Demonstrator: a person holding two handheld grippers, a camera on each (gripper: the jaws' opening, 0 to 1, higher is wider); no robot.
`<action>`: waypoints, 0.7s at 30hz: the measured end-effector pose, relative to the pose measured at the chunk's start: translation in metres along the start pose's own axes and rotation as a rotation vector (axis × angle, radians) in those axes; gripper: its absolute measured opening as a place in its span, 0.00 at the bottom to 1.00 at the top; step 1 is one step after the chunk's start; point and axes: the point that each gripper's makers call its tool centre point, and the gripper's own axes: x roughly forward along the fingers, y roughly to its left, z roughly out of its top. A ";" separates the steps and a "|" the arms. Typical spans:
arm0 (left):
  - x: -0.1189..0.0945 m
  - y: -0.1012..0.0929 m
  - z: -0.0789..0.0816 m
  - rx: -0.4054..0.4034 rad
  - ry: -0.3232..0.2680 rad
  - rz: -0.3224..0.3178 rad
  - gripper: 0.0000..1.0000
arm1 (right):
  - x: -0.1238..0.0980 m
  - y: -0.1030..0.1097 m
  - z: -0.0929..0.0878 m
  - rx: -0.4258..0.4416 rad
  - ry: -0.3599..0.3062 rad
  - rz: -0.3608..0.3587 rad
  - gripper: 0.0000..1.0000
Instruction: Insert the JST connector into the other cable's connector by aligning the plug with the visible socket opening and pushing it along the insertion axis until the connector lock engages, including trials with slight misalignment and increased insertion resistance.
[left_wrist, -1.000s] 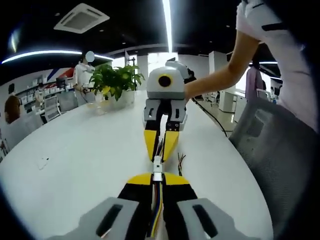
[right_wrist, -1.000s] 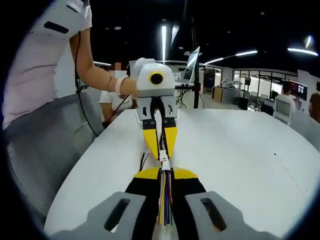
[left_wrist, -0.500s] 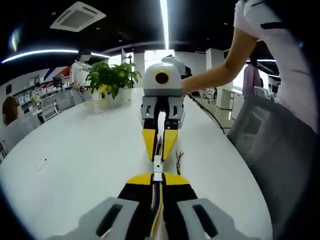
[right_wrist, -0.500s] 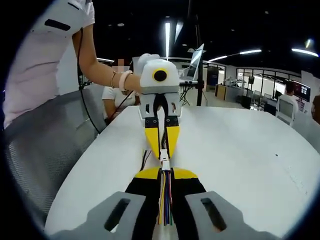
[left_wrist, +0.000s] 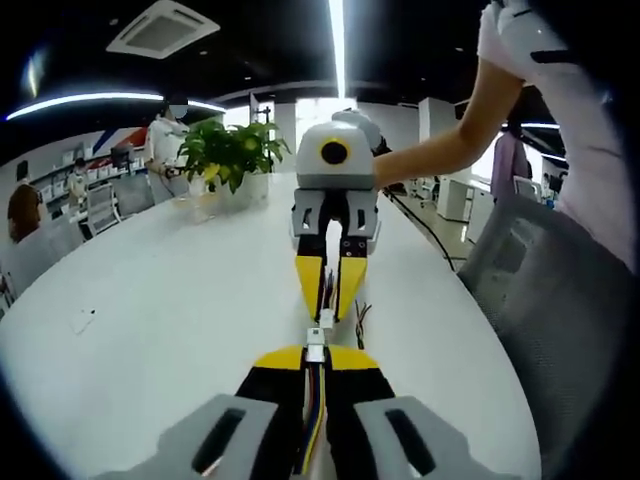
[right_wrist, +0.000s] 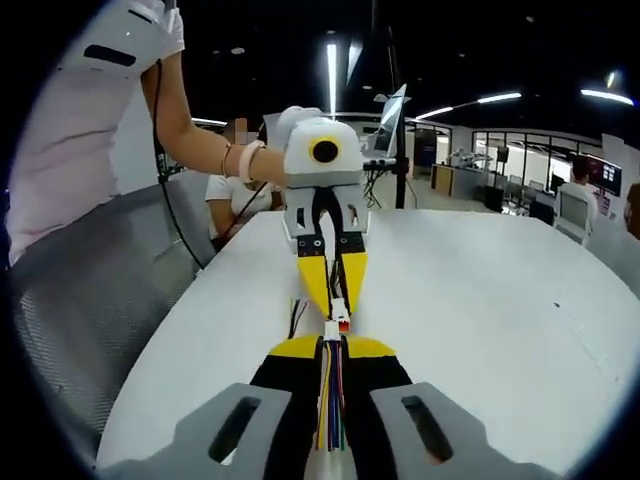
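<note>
While two grippers face each other above a white bench (left_wrist: 150, 300), the left gripper (left_wrist: 315, 352) has its fingers clenched on a cable with a white plug (left_wrist: 315, 352), and the right gripper (right_wrist: 331, 342) grasps a multicoloured cable (right_wrist: 331, 400) with its socket (right_wrist: 331, 329). Both connectors sit tip to tip between the yellow fingers (left_wrist: 310, 285); a potted plant (left_wrist: 232, 155) stands far left.
</note>
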 end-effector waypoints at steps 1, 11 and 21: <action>0.000 0.000 0.001 0.003 -0.001 -0.001 0.00 | 0.001 0.000 0.000 0.003 -0.002 0.000 0.04; 0.000 -0.002 -0.002 0.021 0.025 -0.016 0.00 | 0.000 -0.003 0.002 0.015 -0.012 -0.001 0.04; 0.000 -0.002 -0.002 0.039 0.033 -0.026 0.00 | 0.000 -0.005 0.001 0.025 -0.013 0.004 0.04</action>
